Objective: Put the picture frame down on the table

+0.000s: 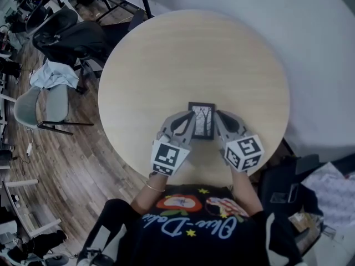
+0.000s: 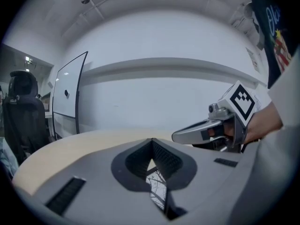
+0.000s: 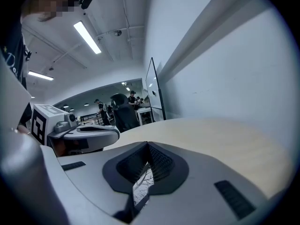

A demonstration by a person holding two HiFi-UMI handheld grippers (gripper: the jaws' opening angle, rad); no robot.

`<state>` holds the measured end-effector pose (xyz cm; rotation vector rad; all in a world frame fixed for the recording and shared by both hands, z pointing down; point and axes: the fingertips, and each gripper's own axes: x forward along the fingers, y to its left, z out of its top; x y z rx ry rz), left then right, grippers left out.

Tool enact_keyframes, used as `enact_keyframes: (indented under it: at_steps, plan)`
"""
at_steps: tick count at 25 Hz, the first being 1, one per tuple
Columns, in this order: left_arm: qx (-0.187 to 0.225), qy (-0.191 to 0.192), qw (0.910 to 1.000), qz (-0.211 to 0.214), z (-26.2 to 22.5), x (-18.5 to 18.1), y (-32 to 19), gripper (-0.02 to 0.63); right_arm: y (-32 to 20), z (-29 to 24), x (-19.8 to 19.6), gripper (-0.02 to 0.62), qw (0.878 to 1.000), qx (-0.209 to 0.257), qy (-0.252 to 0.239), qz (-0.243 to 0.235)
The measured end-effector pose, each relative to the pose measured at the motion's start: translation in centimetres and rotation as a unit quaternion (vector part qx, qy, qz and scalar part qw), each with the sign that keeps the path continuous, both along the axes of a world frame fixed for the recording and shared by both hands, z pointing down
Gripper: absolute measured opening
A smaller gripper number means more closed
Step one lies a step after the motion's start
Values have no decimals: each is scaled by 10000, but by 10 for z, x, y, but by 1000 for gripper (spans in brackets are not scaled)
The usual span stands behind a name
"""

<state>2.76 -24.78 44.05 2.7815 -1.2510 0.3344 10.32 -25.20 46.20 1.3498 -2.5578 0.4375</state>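
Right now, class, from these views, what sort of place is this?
Probably an open-plan office or lab workspace: a round wooden table, office chairs on wood flooring beside it, and a whiteboard on a stand.

We've got a round pale-wood table (image 1: 194,49) sitting close to a plain white wall (image 2: 164,97), and the wall has 1 raised band (image 2: 164,64) running along it. The floor (image 1: 72,159) is dark wood-look planks. Off to the left in the head view there's a black office chair (image 1: 69,37). There's also a pale chair (image 1: 36,107) on thin dark legs, with a light blue cloth (image 1: 52,75) bunched up right by it. A white board (image 2: 68,97) with a dark edge stands near the wall. Overhead, 2 long strip lights (image 3: 86,37) glow on a white ceiling (image 3: 117,13) with pipes running across it. At the lower right of the head view there's a heap of papers (image 1: 338,190).
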Motion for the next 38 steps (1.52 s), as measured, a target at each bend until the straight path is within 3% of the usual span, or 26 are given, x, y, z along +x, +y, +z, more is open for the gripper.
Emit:
enact_keyframes:
  at_steps: [10,38]
  plan:
    - [472,-21,9988,149,-37,6,16,0,19,-48,-6,-2,9983,530,-185,-181]
    - [419,78,9989,209,-43,5,25,0,26,-57,-12,-3,9975,662,-20,-264]
